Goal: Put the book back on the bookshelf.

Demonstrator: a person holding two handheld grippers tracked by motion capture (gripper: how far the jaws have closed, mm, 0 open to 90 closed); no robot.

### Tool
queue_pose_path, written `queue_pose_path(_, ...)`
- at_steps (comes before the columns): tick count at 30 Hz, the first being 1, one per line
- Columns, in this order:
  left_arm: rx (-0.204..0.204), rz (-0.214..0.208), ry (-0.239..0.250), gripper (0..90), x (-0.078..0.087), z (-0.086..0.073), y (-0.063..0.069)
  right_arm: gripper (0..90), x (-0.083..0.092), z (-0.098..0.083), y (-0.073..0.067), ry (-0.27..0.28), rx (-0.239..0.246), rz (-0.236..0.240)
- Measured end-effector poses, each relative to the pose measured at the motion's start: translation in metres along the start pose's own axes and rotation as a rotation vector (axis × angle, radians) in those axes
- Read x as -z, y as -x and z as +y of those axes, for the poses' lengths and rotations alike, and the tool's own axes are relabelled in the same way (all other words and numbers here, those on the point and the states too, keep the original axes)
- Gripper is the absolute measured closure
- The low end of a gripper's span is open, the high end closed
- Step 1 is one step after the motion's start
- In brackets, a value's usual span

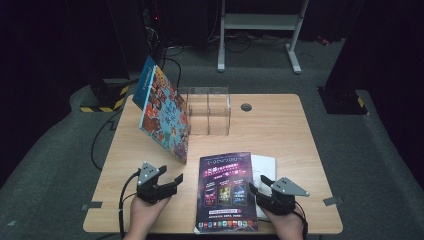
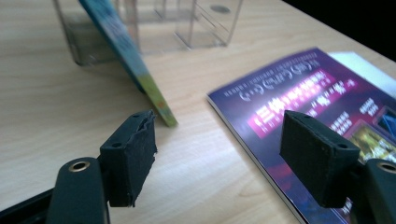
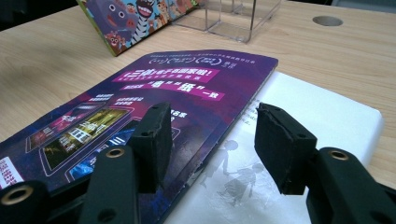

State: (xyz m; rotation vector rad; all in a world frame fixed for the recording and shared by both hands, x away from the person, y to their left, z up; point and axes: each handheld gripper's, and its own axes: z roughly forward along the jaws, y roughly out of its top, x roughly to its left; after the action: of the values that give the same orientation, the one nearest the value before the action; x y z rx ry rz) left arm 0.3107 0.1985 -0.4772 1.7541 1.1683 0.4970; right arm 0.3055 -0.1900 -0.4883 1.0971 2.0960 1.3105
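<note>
A purple magazine lies flat near the table's front edge, on top of a white booklet that pokes out on its right. A colourful picture book leans tilted against a clear acrylic holder. My left gripper is open just left of the magazine, with bare wood between its jaws. My right gripper is open low over the magazine's right edge and the white booklet; its pads press on nothing.
The wooden table has a round cable hole behind the holder. Beyond the table's far edge stands a white desk frame on grey carpet. Cables run along the floor at the back left.
</note>
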Motion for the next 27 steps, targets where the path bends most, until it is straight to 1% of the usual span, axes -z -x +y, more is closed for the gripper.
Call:
queue_pose_path(1,0.001,-0.007,-0.003,26.9,-0.002,-0.002,0.001,46.4,0.0,0.0,0.0,-0.002,-0.001,0.005)
queue_pose_path(2,0.008,-0.015,-0.004,26.9,-0.004,-0.003,0.002,46.5,-0.001,0.0,0.0,-0.004,-0.001,0.004)
queue_pose_path(4,0.007,-0.029,-0.008,26.9,-0.008,-0.006,0.005,46.5,-0.001,0.0,0.0,-0.001,0.003,0.0)
queue_pose_path(7,-0.009,-0.03,-0.011,27.2,-0.014,-0.01,0.012,46.9,-0.002,0.0,-0.001,-0.002,0.002,0.002)
queue_pose_path(9,-0.023,-0.038,-0.021,27.4,-0.018,-0.012,0.018,47.2,-0.002,0.0,-0.001,-0.006,0.005,0.0)
queue_pose_path(10,-0.023,-0.038,-0.021,27.6,-0.018,-0.012,0.018,47.3,-0.002,0.0,-0.001,-0.005,0.004,-0.002)
queue_pose_path(11,-0.037,-0.051,-0.04,27.8,-0.023,-0.014,0.024,47.3,-0.003,0.0,-0.001,-0.005,0.003,-0.003)
queue_pose_path(12,-0.037,-0.051,-0.04,27.9,-0.023,-0.014,0.024,47.3,-0.003,0.0,-0.001,-0.005,0.003,-0.003)
queue_pose_path(13,-0.036,-0.062,-0.051,28.7,-0.026,-0.016,0.028,47.3,-0.003,0.0,-0.001,-0.01,0.004,-0.006)
queue_pose_path(14,-0.048,-0.068,-0.089,28.9,-0.034,-0.018,0.034,47.3,-0.003,0.0,-0.001,-0.011,0.005,-0.007)
queue_pose_path(15,-0.048,-0.068,-0.089,28.8,-0.034,-0.018,0.034,47.3,-0.003,0.0,-0.001,-0.011,0.005,-0.007)
queue_pose_path(17,-0.089,-0.071,-0.119,29.0,-0.043,-0.022,0.045,47.3,-0.003,0.0,-0.002,-0.014,0.008,-0.012)
queue_pose_path(18,-0.091,-0.074,-0.122,28.9,-0.045,-0.023,0.047,47.5,-0.003,0.0,-0.002,-0.015,0.012,-0.013)
queue_pose_path(19,-0.091,-0.074,-0.122,29.0,-0.045,-0.023,0.047,47.5,-0.003,0.0,-0.002,-0.015,0.012,-0.013)
queue_pose_path(20,-0.108,-0.078,-0.136,29.0,-0.05,-0.024,0.054,47.6,-0.003,0.0,-0.002,-0.016,0.018,-0.013)
queue_pose_path(21,-0.108,-0.078,-0.136,28.8,-0.05,-0.024,0.054,47.6,-0.003,0.0,-0.002,-0.016,0.018,-0.013)
queue_pose_path(24,-0.127,-0.08,-0.159,28.8,-0.055,-0.027,0.06,47.8,-0.003,0.0,-0.002,-0.016,0.014,-0.014)
queue_pose_path(27,-0.123,-0.081,-0.16,29.1,-0.057,-0.028,0.063,47.9,-0.003,0.0,-0.002,-0.017,0.016,-0.013)
